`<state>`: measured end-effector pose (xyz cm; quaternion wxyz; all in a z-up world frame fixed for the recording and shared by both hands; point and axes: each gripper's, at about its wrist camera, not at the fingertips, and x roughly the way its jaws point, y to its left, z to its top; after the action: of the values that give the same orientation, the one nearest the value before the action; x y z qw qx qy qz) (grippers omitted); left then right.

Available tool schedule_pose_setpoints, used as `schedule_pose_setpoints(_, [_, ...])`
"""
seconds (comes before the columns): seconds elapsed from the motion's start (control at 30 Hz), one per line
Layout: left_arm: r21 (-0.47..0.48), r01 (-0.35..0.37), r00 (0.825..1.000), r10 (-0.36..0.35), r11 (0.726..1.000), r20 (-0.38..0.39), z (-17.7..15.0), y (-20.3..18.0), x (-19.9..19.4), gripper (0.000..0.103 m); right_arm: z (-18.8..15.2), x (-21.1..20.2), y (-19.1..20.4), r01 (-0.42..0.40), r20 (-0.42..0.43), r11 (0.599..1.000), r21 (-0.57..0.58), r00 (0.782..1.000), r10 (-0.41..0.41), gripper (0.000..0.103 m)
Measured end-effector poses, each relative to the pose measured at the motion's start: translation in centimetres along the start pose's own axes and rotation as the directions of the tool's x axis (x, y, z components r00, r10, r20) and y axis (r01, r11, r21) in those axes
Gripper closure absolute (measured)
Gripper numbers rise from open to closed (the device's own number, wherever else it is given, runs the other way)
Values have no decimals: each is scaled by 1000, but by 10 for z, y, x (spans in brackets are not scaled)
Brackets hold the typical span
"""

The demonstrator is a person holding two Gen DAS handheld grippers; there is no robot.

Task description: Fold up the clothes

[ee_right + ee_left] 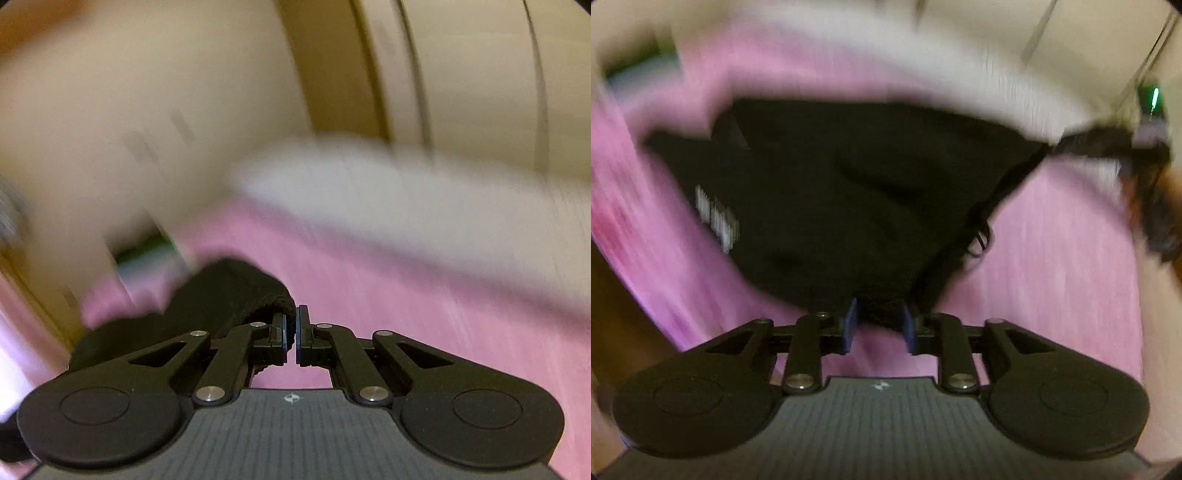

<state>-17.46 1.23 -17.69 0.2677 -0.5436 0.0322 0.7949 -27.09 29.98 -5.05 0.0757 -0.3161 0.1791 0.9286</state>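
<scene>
Left wrist: claw (879, 325) pinching black garment (849, 192).

A black garment (849, 192) with white lettering (716, 218) lies on a pink cover (1063, 258).

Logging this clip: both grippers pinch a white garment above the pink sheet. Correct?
One thing is off: the garment is black, not white, with only a small white mark on it, as the left wrist view shows. The left gripper and right gripper do each pinch it above the pink sheet.
</scene>
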Motion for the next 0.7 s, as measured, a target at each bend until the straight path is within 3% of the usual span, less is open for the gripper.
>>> schedule_pose_setpoints(0.07, [-54, 60, 985, -68, 997, -160, -44, -4, 68, 84, -50, 17, -41, 93, -141, 995, 24, 986, -89, 102])
schedule_pose_setpoints(0.13, [-66, 65, 965, -80, 996, -249, -77, -12, 101, 83, -99, 34, -81, 188, -280, 982, 34, 945, -171, 98])
schedule_pose_setpoints(0.2, [-66, 70, 967, -84, 995, -241, -96, -15, 111, 71, -149, 50, -122, 281, -415, 959, 30, 877, -244, 86])
schedule_pose_setpoints(0.27, [-119, 36, 976, -60, 992, -208, -96, 0, 114, 66, -198, 67, -163, 370, -540, 929, 13, 785, -305, 83])
schedule_pose_setpoints(0.3, [-156, 17, 983, -45, 988, -176, -93, 7, 112, 64, -215, 72, -178, 394, -577, 919, 16, 754, -313, 75])
schedule_pose_setpoints(0.33, [-195, 0, 989, -29, 981, -144, -89, 13, 110, 62, -218, 71, -185, 381, -575, 923, 51, 767, -285, 72])
schedule_pose_setpoints(0.4, [-291, -2, 996, -23, 957, -81, -80, 26, 110, 47, -218, 78, -192, 341, -558, 931, 132, 802, -214, 71])
schedule_pose_setpoints(0.47, [-423, 26, 999, -37, 906, -18, -76, 40, 116, 41, -216, 90, -194, 288, -532, 932, 222, 837, -132, 62])
schedule_pose_setpoints(0.5, [-488, 44, 999, -43, 872, 13, -75, 48, 119, 41, -219, 97, -195, 258, -520, 926, 275, 850, -82, 55])
schedule_pose_setpoints(0.6, [-665, 89, 996, -61, 741, 65, -81, 69, 134, 41, -228, 120, -199, 182, -475, 889, 421, 879, 45, 54])
schedule_pose_setpoints(0.7, [-770, 132, 991, -74, 625, 110, -94, 75, 145, 42, -234, 137, -207, 154, -432, 844, 514, 896, 101, 54])
